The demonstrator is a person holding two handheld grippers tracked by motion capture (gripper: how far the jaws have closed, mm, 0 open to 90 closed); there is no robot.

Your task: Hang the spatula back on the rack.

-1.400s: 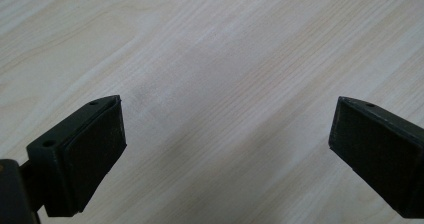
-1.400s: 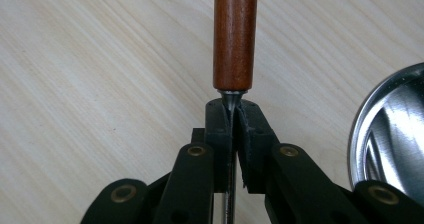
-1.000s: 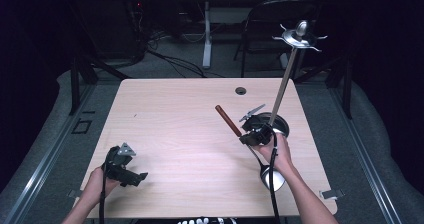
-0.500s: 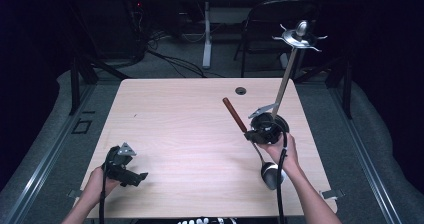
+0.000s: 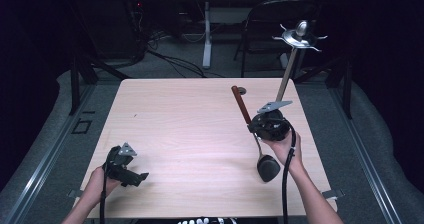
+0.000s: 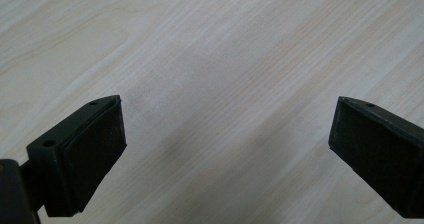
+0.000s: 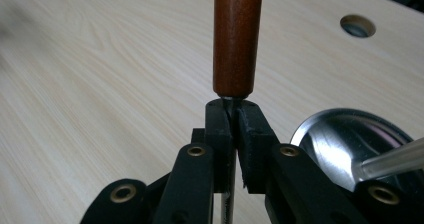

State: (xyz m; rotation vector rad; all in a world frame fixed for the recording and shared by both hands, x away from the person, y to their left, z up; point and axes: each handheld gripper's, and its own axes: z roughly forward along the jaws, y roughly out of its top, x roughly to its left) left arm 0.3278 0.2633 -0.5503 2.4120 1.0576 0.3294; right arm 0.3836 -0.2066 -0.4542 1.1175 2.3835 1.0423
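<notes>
Over wood table (image 5: 190, 134) — right hand-held gripper (image 7: 233, 115) clamps ladle (image 5: 260, 149) (wood-handled).

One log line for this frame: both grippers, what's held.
right gripper: shut on ladle, gripped on shank below wood handle, clear of table | left gripper: open, nothing held, low over table | stand: upright behind right gripper

Left hand (image 5: 100, 181): low at the near left, forearm entering from the bottom edge. Left tool (image 6: 225, 149): jaws spread wide, nothing between the pads, pointing down at a slant.

Right hand (image 5: 282, 149): near right, forearm angled inward, wrist raised. Right tool (image 7: 234, 119): jaws drawn close together, pads pinched tight, pointing away from the person.
</notes>
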